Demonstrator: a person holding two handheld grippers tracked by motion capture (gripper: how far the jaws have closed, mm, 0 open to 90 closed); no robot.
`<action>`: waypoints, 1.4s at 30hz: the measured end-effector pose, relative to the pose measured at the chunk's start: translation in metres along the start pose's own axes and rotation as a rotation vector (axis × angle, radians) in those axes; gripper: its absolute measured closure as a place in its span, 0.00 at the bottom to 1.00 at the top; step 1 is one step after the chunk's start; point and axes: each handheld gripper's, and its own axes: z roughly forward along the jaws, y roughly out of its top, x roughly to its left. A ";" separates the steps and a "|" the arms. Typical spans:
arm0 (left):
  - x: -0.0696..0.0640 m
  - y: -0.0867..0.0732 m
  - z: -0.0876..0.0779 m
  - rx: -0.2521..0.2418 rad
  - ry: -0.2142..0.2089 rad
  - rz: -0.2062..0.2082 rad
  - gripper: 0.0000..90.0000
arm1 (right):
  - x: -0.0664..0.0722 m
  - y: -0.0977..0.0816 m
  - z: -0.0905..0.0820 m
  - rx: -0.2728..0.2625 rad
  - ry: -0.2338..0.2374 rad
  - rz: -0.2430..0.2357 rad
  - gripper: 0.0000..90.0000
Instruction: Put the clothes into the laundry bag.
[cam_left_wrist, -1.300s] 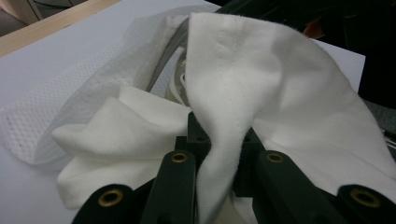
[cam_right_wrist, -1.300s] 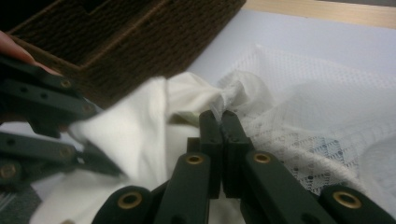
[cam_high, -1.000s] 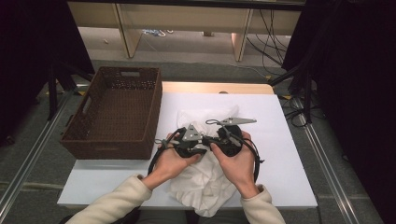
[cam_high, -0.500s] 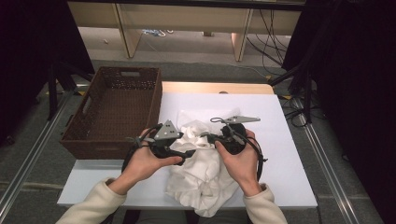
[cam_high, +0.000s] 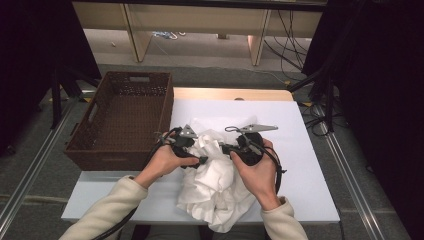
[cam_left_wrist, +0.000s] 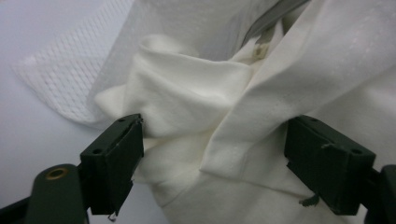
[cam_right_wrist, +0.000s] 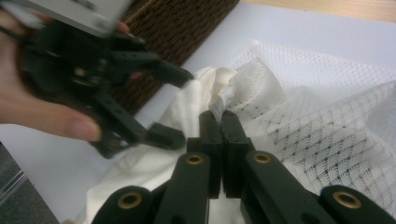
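A crumpled white garment (cam_high: 215, 185) with a mesh layer lies on the white table (cam_high: 305, 165). My right gripper (cam_high: 223, 147) is shut on the edge of the mesh layer (cam_right_wrist: 303, 140), its jaws pressed together (cam_right_wrist: 218, 116). My left gripper (cam_high: 200, 150) is at the garment's left side, pointing right. Its jaws have just been opening and now stand wide (cam_left_wrist: 212, 140). A thick fold of the garment (cam_left_wrist: 187, 98) bulges between them and is not pinched. The right gripper view has the left gripper (cam_right_wrist: 175, 105) at upper left, held in a hand.
A dark brown wicker basket (cam_high: 100, 155) stands at the table's left edge, close to my left hand. Part of the garment hangs over the table's near edge. Bare white table lies to the right and behind the garment. Cables trail on the floor beyond.
My left gripper let go of the garment, opened, and drew away leftward from the right gripper, then edged back toward the cloth. The right gripper stayed put, still shut on the cloth.
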 end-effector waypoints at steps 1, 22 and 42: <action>0.001 -0.001 0.007 0.012 -0.006 -0.011 0.20 | -0.001 0.000 0.000 -0.001 -0.002 -0.020 1.00; -0.006 -0.008 0.032 0.074 -0.006 -0.094 0.83 | 0.002 -0.001 0.004 0.033 -0.011 0.003 1.00; -0.066 0.013 -0.033 -0.222 -0.121 -0.031 0.88 | -0.003 0.001 -0.006 -0.054 -0.024 0.027 1.00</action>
